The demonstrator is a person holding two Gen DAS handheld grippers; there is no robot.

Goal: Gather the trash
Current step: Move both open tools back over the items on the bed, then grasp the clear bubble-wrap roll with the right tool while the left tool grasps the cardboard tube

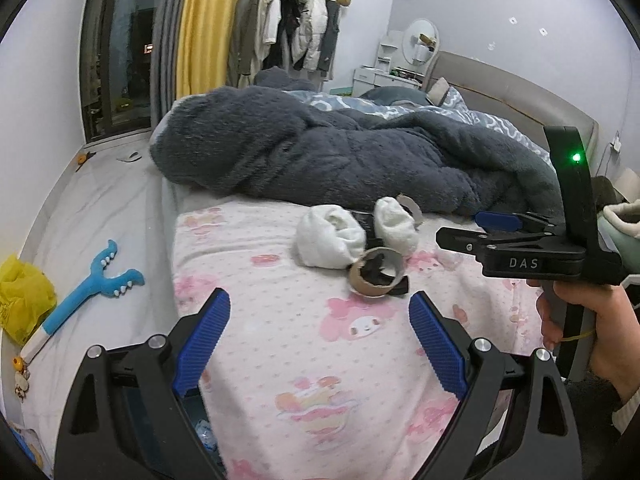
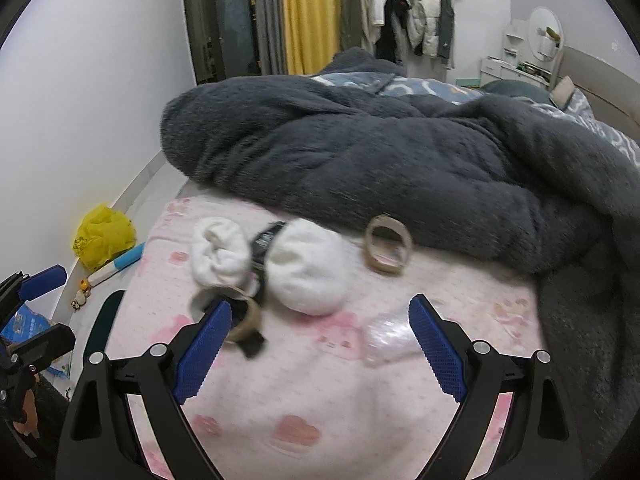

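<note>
Both grippers hung empty, jaws wide. Clear plastic wrapper [image 2: 386, 338] lay on the pink sheet [image 2: 320, 420] at 1 o'clock of our right gripper [image 2: 320, 344], nearest. Cardboard ring [image 1: 376, 272] sat at 12 o'clock of left gripper [image 1: 320, 344].

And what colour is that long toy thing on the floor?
The long forked toy is light blue with a white handle end, clearest in the left wrist view.

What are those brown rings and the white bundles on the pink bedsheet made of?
The brown rings look like matte cardboard, probably spent tape cores: thin dull tan walls, hollow middles. The white bundles seem soft knit or fleecy fabric, possibly rolled socks, with a fuzzy, lumpy surface.
</note>
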